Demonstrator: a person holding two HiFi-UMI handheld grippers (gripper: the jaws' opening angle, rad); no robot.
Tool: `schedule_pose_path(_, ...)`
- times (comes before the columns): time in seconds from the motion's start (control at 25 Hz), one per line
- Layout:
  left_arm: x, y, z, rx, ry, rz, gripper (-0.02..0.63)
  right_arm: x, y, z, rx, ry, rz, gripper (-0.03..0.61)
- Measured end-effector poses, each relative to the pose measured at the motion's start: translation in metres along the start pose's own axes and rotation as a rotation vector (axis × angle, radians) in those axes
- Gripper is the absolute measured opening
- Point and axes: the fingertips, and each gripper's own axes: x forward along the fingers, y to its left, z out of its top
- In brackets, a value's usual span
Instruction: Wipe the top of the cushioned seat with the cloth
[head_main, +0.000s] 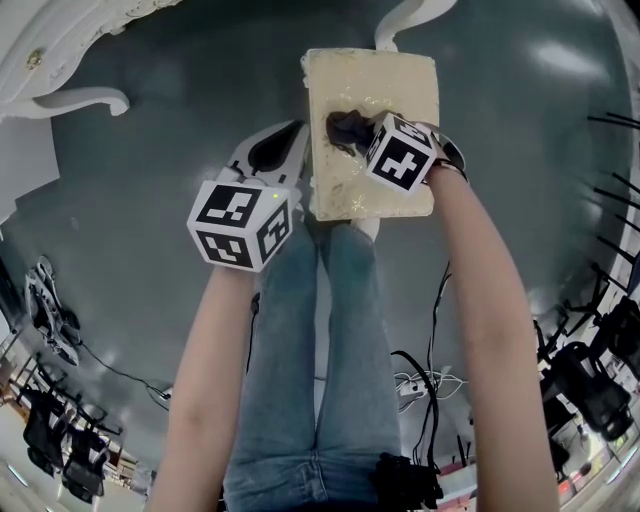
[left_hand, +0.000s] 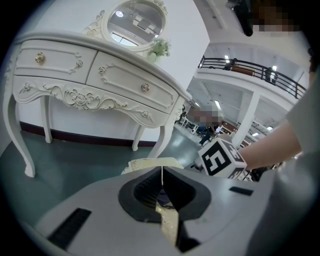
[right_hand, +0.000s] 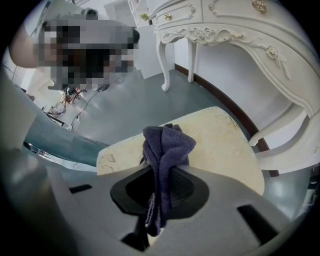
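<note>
- The right gripper has its fingers clamped on the dark blue cloth. The cloth bunches up just past the fingertips, and a tail of it hangs back between them.
- The bunched end sits over the top of the cream cushioned seat, toward its far half in the head view. Whether it presses on the cushion cannot be told.
- The left gripper has its fingers pressed together with nothing between them. It is held just beside the seat's left edge, apart from the cloth.
- A white carved desk stands beyond the seat.
</note>
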Motion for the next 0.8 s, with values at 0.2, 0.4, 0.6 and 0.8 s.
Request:
schedule_pose_path(0.2, 0.001, 0.001, -0.005, -0.005, 0.007, 0.003, 0.006, 0.000, 0.012, -0.004, -0.006, 0.000, 0.026, 0.035)
schedule_pose_path(0.4, 0.001, 0.000, -0.004, -0.008, 0.005, 0.000, 0.006, 0.002, 0.029, -0.010, -0.004, -0.012, 0.037, 0.035)
schedule_pose_path(0.6, 0.003, 0.001, -0.004, -0.008, 0.004, -0.001, 0.005, 0.005, 0.050, -0.016, 0.001, -0.019, 0.059, 0.035)
schedule_pose_path(0.8, 0.002, -0.004, -0.007, -0.008, 0.008, -0.008, 0.006, 0.005, 0.071, -0.023, 0.008, -0.032, 0.060, 0.035)
